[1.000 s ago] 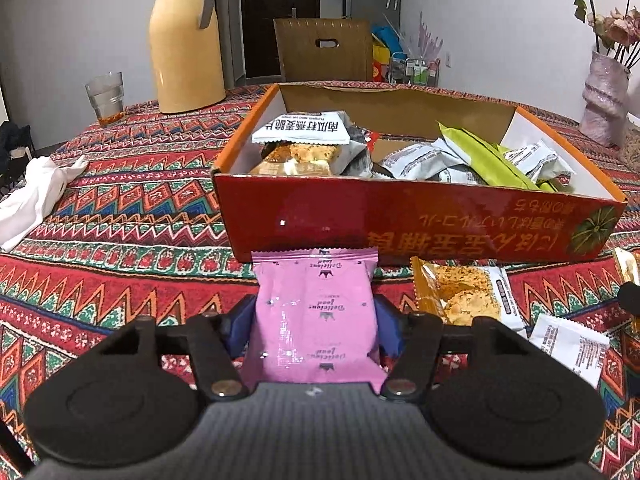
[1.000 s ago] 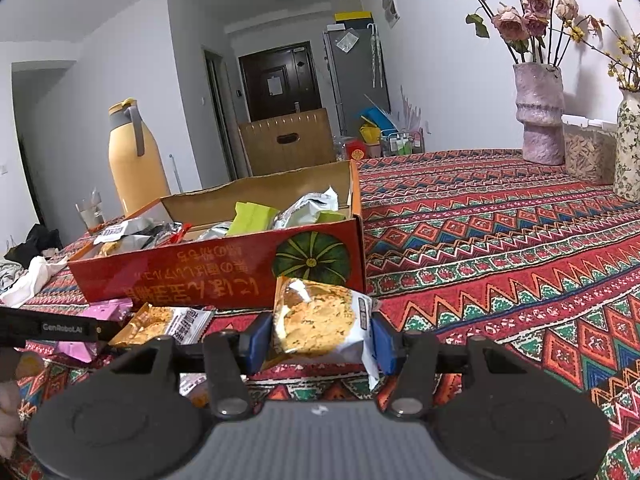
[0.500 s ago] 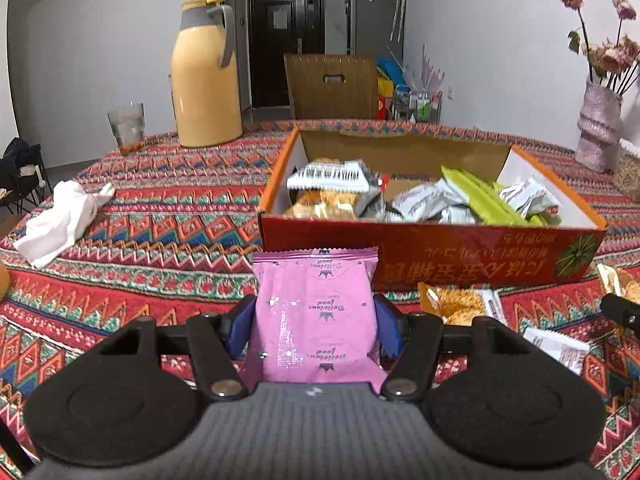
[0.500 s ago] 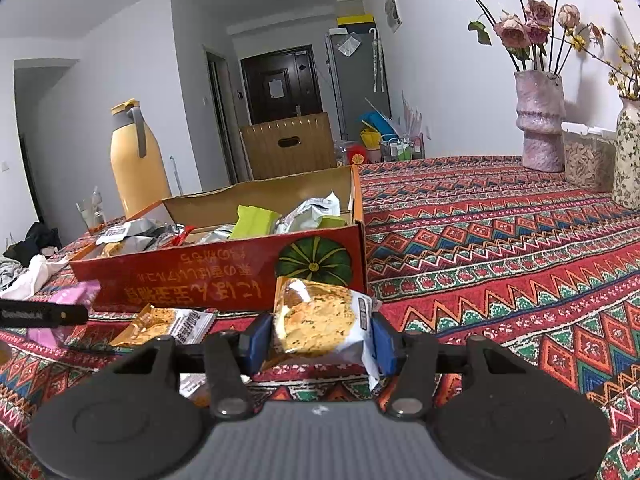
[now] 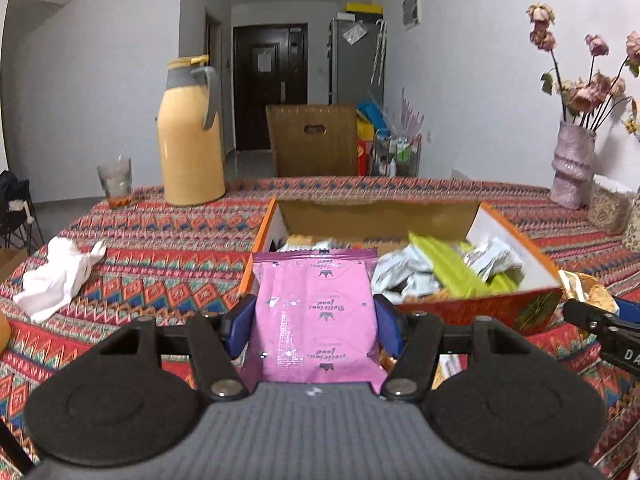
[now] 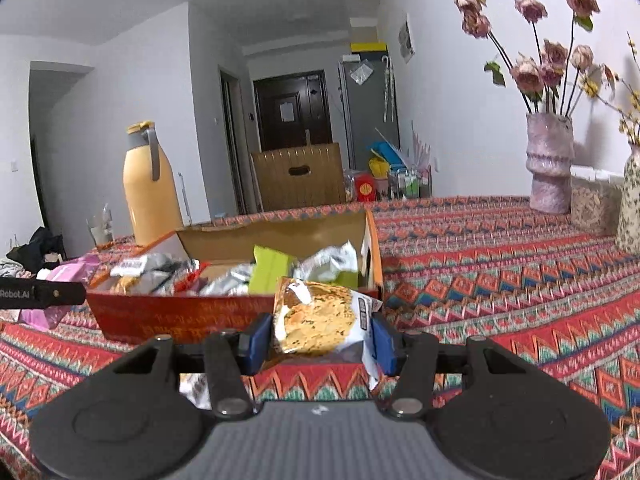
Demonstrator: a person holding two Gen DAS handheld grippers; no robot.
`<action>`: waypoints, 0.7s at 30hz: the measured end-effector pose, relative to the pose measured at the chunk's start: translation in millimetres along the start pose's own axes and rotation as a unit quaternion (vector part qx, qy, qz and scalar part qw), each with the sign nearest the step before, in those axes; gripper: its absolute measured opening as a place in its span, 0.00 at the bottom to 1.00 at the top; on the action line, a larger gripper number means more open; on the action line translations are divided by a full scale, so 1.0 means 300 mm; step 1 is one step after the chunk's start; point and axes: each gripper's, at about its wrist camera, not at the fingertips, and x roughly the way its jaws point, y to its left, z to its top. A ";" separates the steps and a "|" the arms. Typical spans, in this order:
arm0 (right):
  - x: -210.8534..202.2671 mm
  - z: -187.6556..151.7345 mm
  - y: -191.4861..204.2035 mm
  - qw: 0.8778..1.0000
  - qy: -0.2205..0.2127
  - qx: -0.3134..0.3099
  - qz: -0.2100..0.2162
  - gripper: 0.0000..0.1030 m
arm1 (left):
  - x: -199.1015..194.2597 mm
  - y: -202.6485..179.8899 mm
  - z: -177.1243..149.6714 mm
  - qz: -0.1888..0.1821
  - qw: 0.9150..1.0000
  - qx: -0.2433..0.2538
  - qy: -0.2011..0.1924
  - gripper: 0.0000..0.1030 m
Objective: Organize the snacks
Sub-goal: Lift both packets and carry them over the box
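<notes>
between both jaws, clamped: pink packet point(image 5: 316, 312), cracker packet point(image 6: 320, 316).

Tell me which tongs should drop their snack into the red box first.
Left, probably. The left tongs hold the pink packet with its top already overlapping the red box opening. The right tongs hold the cracker packet in front of the box's near right corner.

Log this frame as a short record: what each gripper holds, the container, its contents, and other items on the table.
left gripper: shut on pink packet
right gripper: shut on cracker packet
container: red box, open top
contents: silver and green snack packets
table extras: yellow thermos, glass, white cloth, vase
</notes>
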 end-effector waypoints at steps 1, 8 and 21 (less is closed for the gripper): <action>0.002 0.013 0.004 1.000 -0.005 -0.002 0.001 0.50 | -0.001 -0.006 0.012 -0.002 1.000 0.000 -0.005 0.61; 0.046 0.101 0.038 0.999 -0.031 -0.013 0.006 0.50 | 0.021 -0.051 0.093 -0.010 0.999 0.001 -0.034 0.61; 0.229 0.229 0.091 0.998 -0.042 -0.037 0.012 0.50 | 0.173 -0.120 0.201 -0.012 0.999 -0.009 -0.050 0.61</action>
